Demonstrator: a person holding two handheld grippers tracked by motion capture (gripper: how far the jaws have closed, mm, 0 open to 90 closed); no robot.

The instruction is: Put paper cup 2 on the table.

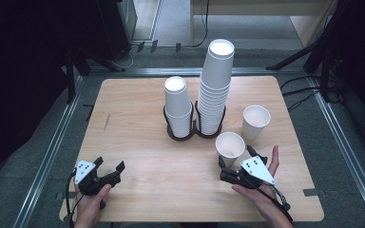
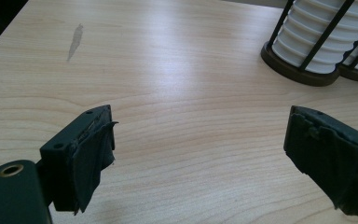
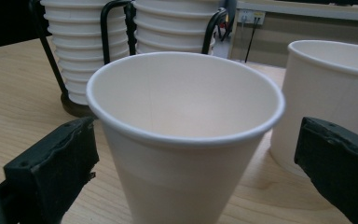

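- Evidently bracketing the near paper cup [image 3: 182,140] with right gripper [image 1: 236,161], jaws spread either side, pads apparently clear, ready to pinch.
- Idling left gripper [image 1: 109,172] agape, nothing between, cup stacks [image 1: 214,90] far ahead.

Two stacks of white paper cups are seen upright side by side at the middle of the wooden tabletop [image 1: 138,156], nearer its far edge than its near one. The taller stack [image 1: 216,85] is placed on the right and the shorter stack [image 1: 177,105] on the left, each held in one ring of a dark double wire holder [image 1: 194,133]. A single paper cup [image 1: 255,121] is set upright and well apart from the holder, toward the right edge. A grey smudge [image 1: 106,122] is visible toward the left edge.
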